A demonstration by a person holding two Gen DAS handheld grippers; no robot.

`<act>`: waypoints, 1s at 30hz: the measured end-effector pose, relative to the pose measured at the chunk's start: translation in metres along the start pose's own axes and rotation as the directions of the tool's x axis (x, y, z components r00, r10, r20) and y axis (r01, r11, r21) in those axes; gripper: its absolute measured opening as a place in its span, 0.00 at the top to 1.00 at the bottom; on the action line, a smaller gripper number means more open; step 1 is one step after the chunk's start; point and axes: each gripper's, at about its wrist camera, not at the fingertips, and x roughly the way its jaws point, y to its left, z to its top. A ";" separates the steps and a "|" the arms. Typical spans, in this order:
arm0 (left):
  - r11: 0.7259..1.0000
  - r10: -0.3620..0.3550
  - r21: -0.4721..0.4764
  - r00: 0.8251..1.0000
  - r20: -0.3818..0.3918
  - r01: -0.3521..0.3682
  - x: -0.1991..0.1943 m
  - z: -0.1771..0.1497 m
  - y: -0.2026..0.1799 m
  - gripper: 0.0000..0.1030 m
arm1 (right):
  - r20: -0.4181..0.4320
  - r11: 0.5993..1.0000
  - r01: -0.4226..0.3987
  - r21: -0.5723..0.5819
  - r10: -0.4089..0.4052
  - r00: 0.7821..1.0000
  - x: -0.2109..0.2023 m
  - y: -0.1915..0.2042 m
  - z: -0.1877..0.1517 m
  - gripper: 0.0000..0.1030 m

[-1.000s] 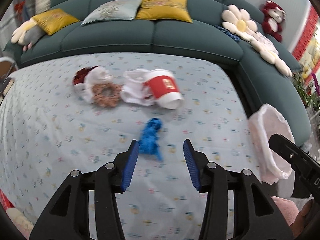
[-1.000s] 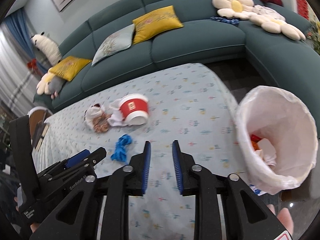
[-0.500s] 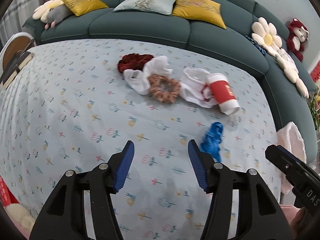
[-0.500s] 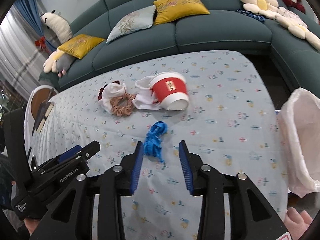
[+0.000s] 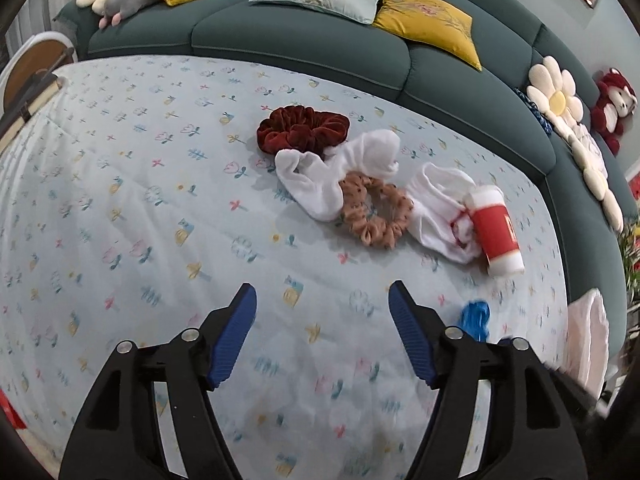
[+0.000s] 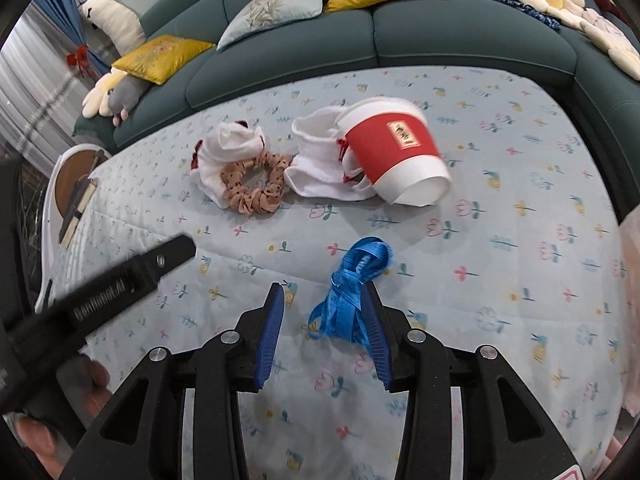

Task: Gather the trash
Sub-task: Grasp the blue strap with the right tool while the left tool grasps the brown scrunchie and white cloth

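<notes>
Right tool (image 6: 325, 299) gapes, empty, around blue ribbon (image 6: 352, 292) lying lengthwise along its fingers; left tool (image 5: 323, 296) spread wide, empty.

- A glossy blue satin-like ribbon (image 6: 352, 292) lay between the right jaws.
- Ahead of them, the paper cup (image 6: 396, 156) looked smooth and matt.
- The printed cloth (image 6: 520, 216) beneath looked soft and matt.
- The jaws' blue pads (image 6: 270, 336) were ribbed.

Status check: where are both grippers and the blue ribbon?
Right gripper open, blue ribbon lying between its jaws, against the right one. Left gripper open, nothing between its jaws. Paper cup on its side beyond; nothing blocking.
</notes>
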 end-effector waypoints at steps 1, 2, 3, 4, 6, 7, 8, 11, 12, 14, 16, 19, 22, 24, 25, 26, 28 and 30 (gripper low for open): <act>1.000 -0.003 -0.006 1.000 -0.005 0.003 0.005 0.003 0.000 0.36 | -0.008 1.000 0.002 0.001 -0.002 1.000 0.006 0.000 0.001 0.62; 1.000 -0.008 -0.011 1.000 -0.010 0.008 0.010 0.007 -0.001 0.36 | -0.013 1.000 0.003 0.002 -0.003 1.000 0.011 0.000 0.002 0.62; 1.000 -0.008 -0.014 1.000 -0.014 0.008 0.016 0.011 -0.002 0.36 | -0.017 1.000 0.005 0.004 -0.005 1.000 0.015 0.000 0.003 0.62; 1.000 -0.005 -0.016 1.000 -0.017 0.005 0.022 0.014 -0.004 0.36 | -0.020 1.000 0.007 0.004 -0.007 1.000 0.020 0.000 0.004 0.62; 1.000 -0.005 -0.023 1.000 -0.027 0.004 0.032 0.020 -0.006 0.36 | -0.023 1.000 0.009 -0.002 -0.009 1.000 0.025 -0.002 0.007 0.62; 1.000 -0.003 -0.028 0.999 -0.033 0.002 0.038 0.023 -0.007 0.36 | -0.024 1.000 0.012 -0.007 -0.012 1.000 0.028 -0.002 0.009 0.62; 1.000 -0.001 -0.031 0.999 -0.036 0.000 0.042 0.025 -0.007 0.36 | -0.024 1.000 0.012 -0.012 -0.012 1.000 0.031 -0.002 0.010 0.62; 0.999 0.014 -0.038 0.999 -0.046 -0.016 0.056 0.033 -0.009 0.36 | -0.025 1.000 0.019 -0.023 -0.020 1.000 0.037 -0.002 0.013 0.62; 0.999 0.021 -0.042 0.998 -0.053 -0.023 0.062 0.036 -0.009 0.36 | -0.027 1.000 0.020 -0.024 -0.021 0.999 0.039 -0.002 0.013 0.62; 0.998 0.029 -0.047 0.998 -0.060 -0.032 0.069 0.039 -0.008 0.36 | -0.028 1.000 0.018 -0.018 -0.019 0.999 0.043 -0.005 0.012 0.63; 0.998 0.042 -0.043 0.997 -0.057 -0.044 0.074 0.041 -0.009 0.39 | -0.025 1.000 0.016 -0.016 -0.016 1.000 0.045 -0.006 0.012 0.66; 0.999 0.050 -0.017 0.998 -0.048 -0.051 0.076 0.042 -0.014 0.53 | -0.024 1.000 0.019 -0.019 -0.020 1.000 0.046 -0.007 0.013 0.72; 0.999 0.035 -0.011 0.998 -0.050 -0.035 0.074 0.041 -0.016 0.77 | -0.025 1.000 0.015 -0.008 -0.015 1.000 0.044 -0.014 0.011 0.79; 1.000 0.016 -0.024 0.998 -0.059 -0.017 0.072 0.039 -0.016 0.81 | -0.029 1.000 0.006 -0.002 -0.006 1.000 0.044 -0.017 0.011 0.81; 1.000 0.014 -0.026 0.998 -0.057 -0.016 0.071 0.038 -0.016 0.83 | -0.029 1.000 0.005 -0.002 -0.005 1.000 0.043 -0.018 0.010 0.82; 1.000 0.015 -0.026 0.998 -0.056 -0.016 0.069 0.037 -0.017 0.84 | -0.028 1.000 0.006 -0.006 -0.006 1.000 0.041 -0.018 0.010 0.83; 1.000 0.015 -0.022 0.999 -0.051 -0.016 0.063 0.033 -0.019 0.86 | -0.024 1.000 0.009 -0.015 -0.010 1.000 0.037 -0.017 0.009 0.84; 1.000 0.013 -0.023 0.999 -0.047 -0.014 0.057 0.030 -0.020 0.86 | -0.015 1.000 0.004 -0.016 -0.004 1.000 0.031 -0.016 0.008 0.84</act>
